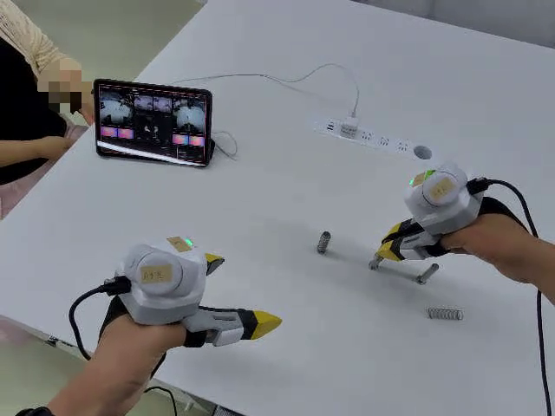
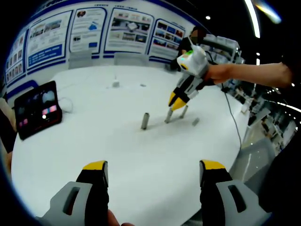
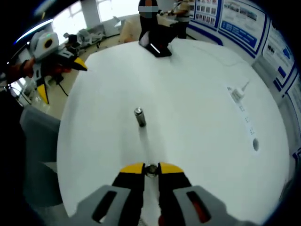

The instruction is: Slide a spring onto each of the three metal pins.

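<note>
left gripper (image 1: 241, 290) — jaws spread, hovering | right gripper (image 1: 388, 243) tilted down (jaws pinching pin (image 3: 151, 170))

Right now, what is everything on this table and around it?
table: one, white.
tablet: one, black, far left.
power strip: one, white, far side.
upright pin: one, metal, mid-table, seemingly spring-covered.
held pin: one, metal, in right gripper.
third pin: one, metal, beside it.
loose spring: one, grey, lying nearest right.
other person: one, far left.
left gripper: white, yellow-tipped, open.
right gripper: same, shut on held pin.
</note>
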Demonstrator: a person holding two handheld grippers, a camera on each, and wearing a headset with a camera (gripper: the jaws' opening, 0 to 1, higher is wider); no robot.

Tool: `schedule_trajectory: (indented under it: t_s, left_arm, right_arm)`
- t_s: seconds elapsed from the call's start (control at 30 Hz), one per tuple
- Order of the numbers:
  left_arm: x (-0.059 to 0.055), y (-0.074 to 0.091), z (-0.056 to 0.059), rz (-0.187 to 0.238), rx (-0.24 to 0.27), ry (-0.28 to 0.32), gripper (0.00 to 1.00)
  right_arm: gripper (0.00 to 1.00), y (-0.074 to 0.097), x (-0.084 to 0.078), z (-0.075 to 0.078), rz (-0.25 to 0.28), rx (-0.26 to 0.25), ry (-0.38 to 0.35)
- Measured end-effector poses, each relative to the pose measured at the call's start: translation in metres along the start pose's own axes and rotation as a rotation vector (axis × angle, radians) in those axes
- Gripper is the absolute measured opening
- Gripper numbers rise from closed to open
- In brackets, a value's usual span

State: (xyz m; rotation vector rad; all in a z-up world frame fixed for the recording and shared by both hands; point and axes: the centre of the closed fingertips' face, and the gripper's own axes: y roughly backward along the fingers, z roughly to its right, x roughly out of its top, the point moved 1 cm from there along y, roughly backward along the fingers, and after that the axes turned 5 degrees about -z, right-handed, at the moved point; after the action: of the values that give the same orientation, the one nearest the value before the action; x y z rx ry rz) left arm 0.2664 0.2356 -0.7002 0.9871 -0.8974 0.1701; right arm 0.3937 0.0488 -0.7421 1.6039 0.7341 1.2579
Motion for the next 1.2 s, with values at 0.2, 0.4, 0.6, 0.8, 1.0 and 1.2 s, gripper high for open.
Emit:
schedule_trajectory:
  t_s: [0.2,0.4,0.6,0.8,1.0,1.2]
  left_arm:
    - [-0.003,0.001,-0.001,-0.002,0.001,0.010,0.80]
    - [-0.007,0.002,0.000,-0.009,0.003,0.011,0.80]
    - [-0.010,0.002,0.002,-0.012,0.004,0.017,0.80]
    - [-0.011,0.003,0.002,-0.007,0.006,0.022,0.79]
    - [-0.009,0.005,0.001,-0.002,0.010,0.021,0.79]
    - [-0.008,0.005,0.003,-0.001,0.008,0.014,0.79]
  right_arm:
    - [0.12,-0.008,-0.001,0.002,-0.016,0.005,0.018]
    - [0.12,-0.015,-0.005,0.002,-0.036,0.007,0.032]
    - [0.12,-0.020,-0.009,0.001,-0.046,0.007,0.044]
    - [0.13,-0.024,-0.011,0.001,-0.046,0.003,0.046]
    - [0.14,-0.023,-0.012,0.001,-0.050,-0.004,0.044]
    - [0.27,-0.010,-0.014,0.005,-0.037,-0.047,0.066]
